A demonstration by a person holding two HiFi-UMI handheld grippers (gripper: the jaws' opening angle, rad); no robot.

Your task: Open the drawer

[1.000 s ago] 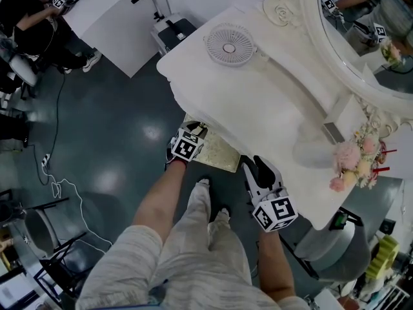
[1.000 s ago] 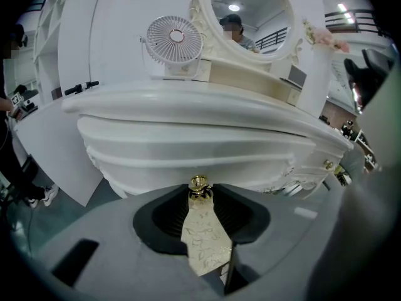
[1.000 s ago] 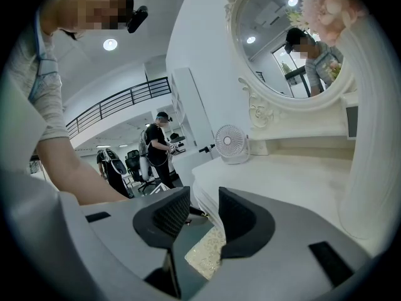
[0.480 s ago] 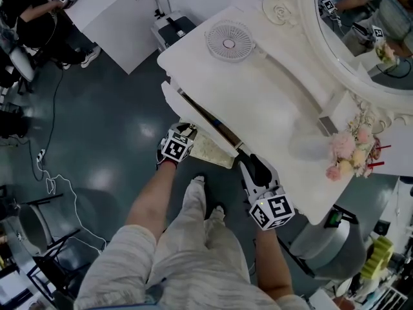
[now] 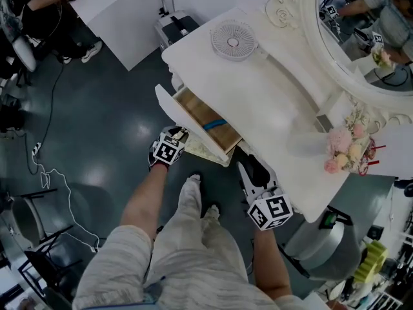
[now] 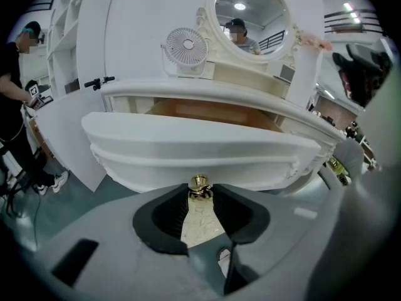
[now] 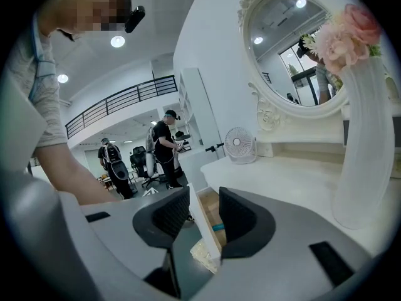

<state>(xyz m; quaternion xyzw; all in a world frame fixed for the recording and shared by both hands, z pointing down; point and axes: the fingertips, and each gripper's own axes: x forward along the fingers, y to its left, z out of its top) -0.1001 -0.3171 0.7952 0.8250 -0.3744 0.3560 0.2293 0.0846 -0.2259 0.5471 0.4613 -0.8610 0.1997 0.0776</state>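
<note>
The white dressing table's (image 5: 271, 95) drawer (image 5: 169, 112) stands pulled out, showing a wooden inside (image 5: 197, 115) with a blue thing (image 5: 215, 124) in it. My left gripper (image 5: 175, 136) is at the middle of the drawer front. In the left gripper view its jaws (image 6: 200, 193) are shut on the small gold knob (image 6: 199, 183) below the curved white front (image 6: 200, 149). My right gripper (image 5: 249, 163) hovers by the drawer's right end under the table edge. Its jaws (image 7: 203, 209) have just been opening; the drawer front's end (image 7: 199, 226) shows in the gap, and the pads do not press on it.
On the tabletop stand a small white fan (image 5: 234, 41), an oval mirror (image 5: 361, 37) and a vase of pink flowers (image 5: 343, 152). A marbled stool top (image 5: 210, 152) sits under the drawer, by the person's legs. Cables (image 5: 55, 186) lie on the dark floor to the left.
The drawer has slid out of the table towards me with my left gripper on its knob, and its wooden inside now shows. The right gripper has shifted only slightly.
</note>
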